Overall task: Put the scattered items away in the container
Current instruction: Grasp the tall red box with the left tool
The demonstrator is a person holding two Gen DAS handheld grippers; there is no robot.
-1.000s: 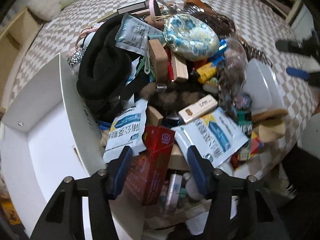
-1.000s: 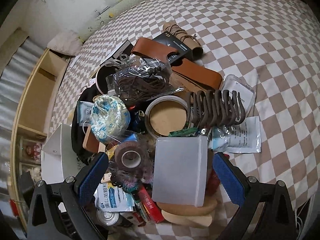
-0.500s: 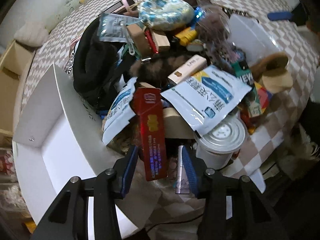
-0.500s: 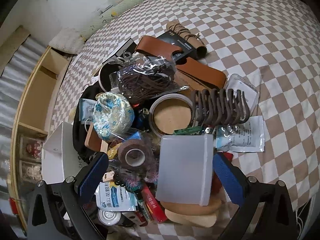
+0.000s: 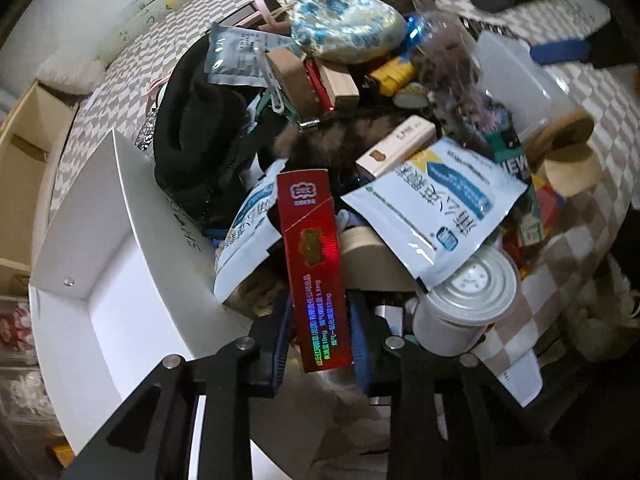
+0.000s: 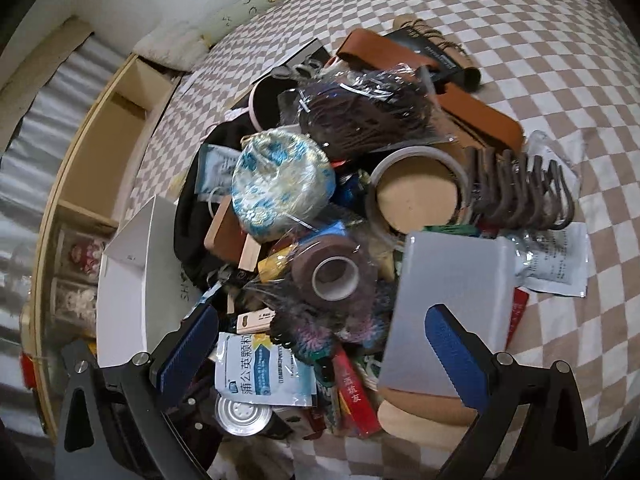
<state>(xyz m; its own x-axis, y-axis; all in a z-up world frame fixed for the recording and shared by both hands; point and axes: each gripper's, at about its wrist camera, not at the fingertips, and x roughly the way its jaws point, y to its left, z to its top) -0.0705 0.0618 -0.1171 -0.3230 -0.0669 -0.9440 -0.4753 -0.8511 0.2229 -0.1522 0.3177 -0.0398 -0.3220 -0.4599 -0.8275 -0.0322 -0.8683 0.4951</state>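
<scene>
My left gripper is shut on a tall red box and holds it upright at the near edge of a big pile of items. A white open container stands just left of it; it also shows in the right wrist view. My right gripper is open and empty, hovering over the pile above a brown tape roll and a translucent plastic box.
The pile on the checked cloth holds a blue floral pouch, white sachets, a metal can, black fabric, brown hooks and a leather case. A wooden shelf stands far left.
My left gripper closed on the red box and lifted it upright out of the pile. My right gripper drifted slightly nearer the pile, still open.
</scene>
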